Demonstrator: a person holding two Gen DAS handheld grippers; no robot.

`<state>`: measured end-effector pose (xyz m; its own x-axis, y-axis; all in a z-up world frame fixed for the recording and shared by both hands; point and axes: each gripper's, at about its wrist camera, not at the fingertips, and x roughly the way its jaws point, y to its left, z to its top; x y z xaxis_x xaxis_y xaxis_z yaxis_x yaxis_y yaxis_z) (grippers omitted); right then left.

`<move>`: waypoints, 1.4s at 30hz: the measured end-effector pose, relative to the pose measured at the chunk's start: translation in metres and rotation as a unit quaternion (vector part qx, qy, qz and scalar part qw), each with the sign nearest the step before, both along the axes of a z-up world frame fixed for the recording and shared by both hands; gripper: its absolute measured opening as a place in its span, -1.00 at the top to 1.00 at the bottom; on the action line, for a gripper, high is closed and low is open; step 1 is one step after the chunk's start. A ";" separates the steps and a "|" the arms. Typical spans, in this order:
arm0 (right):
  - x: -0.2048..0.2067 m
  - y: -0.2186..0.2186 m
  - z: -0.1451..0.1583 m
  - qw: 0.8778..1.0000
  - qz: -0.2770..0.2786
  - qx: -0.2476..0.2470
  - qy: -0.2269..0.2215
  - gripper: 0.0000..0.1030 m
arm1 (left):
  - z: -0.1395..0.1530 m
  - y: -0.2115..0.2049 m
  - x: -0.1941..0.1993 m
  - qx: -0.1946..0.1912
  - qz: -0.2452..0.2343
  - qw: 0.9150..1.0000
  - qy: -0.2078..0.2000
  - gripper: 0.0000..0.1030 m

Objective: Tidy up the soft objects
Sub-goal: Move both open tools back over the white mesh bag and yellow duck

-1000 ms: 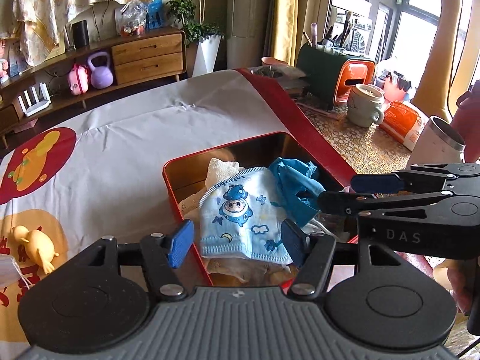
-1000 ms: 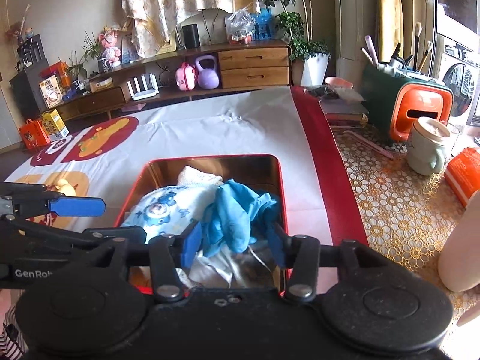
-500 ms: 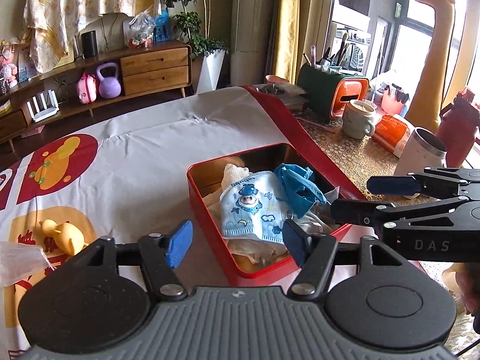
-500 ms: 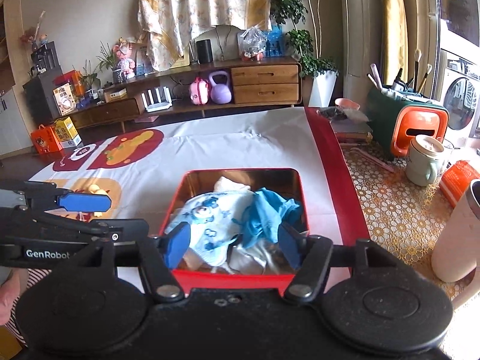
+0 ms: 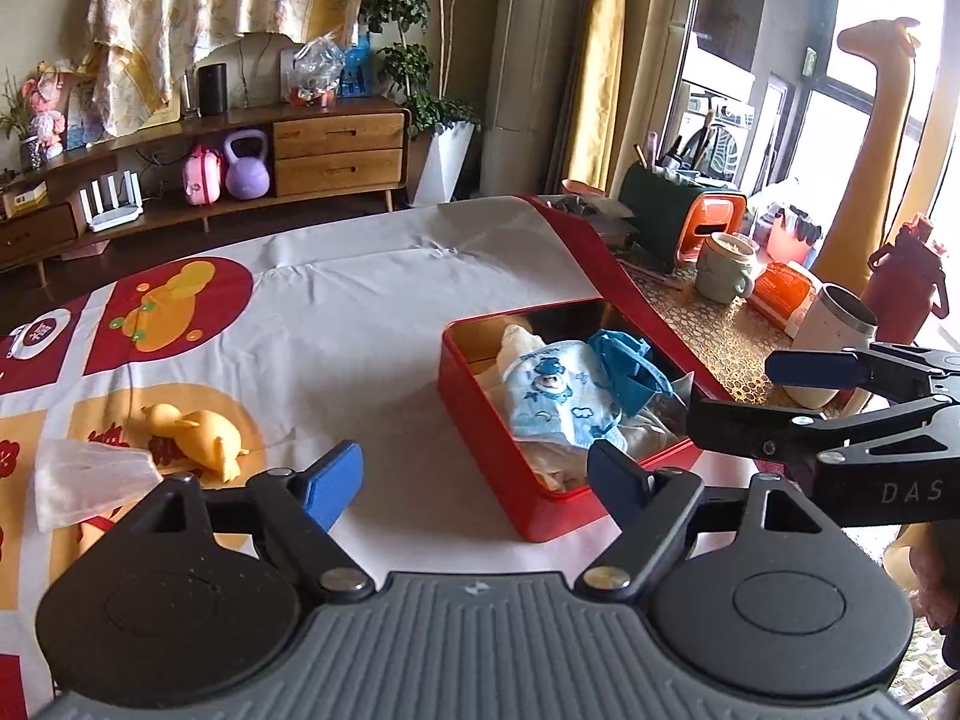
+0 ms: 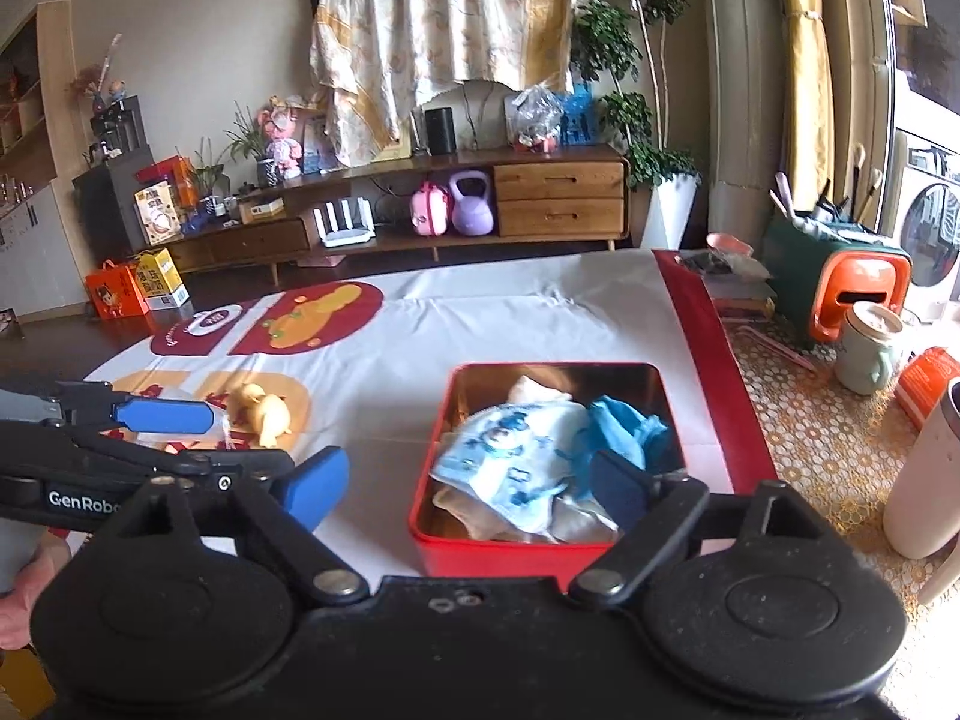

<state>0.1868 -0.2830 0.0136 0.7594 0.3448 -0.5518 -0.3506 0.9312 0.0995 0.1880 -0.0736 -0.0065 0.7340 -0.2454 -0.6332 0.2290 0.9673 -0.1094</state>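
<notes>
A red tin (image 5: 498,462) (image 6: 492,555) sits on the white printed cloth and holds a pale blue cartoon-print cloth (image 5: 552,402) (image 6: 510,450), a darker blue cloth (image 5: 624,366) (image 6: 630,429) and white fabric underneath. My left gripper (image 5: 474,480) (image 6: 210,441) hovers above and short of the tin, its jaws opening with nothing between them. My right gripper (image 6: 468,486) (image 5: 774,396) hangs over the tin's near edge, jaws also opening and empty. A yellow duck toy (image 5: 198,432) (image 6: 264,411) and a white tissue-like piece (image 5: 84,477) lie to the left.
Right of the red border, on the lace-patterned tabletop, stand a green mug (image 5: 723,267) (image 6: 867,351), a white tumbler (image 5: 837,330) (image 6: 927,474), an orange packet (image 5: 783,294) and a green-and-orange holder (image 6: 834,276). A low wooden sideboard (image 6: 558,204) runs behind the table.
Both grippers have pulled back and up from the tin and their jaws have widened. The cloths they were around now lie loose in the tin, and the duck has come into view.
</notes>
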 end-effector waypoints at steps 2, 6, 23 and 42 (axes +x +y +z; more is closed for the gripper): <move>-0.003 0.008 0.001 1.000 0.006 0.000 -0.002 -0.80 | 0.001 0.009 -0.005 -0.004 0.004 1.000 -0.001 -0.61; -0.008 0.028 0.003 1.000 0.024 -0.009 -0.004 -0.88 | 0.001 0.028 -0.013 -0.011 0.016 1.000 0.002 -0.66; -0.003 0.122 -0.006 0.996 0.084 -0.023 0.011 -0.98 | -0.004 0.142 -0.033 -0.033 0.080 0.996 -0.009 -0.97; 0.050 0.206 -0.045 0.989 0.127 -0.061 0.040 -0.95 | -0.061 0.246 -0.003 -0.027 0.175 0.984 0.031 -0.98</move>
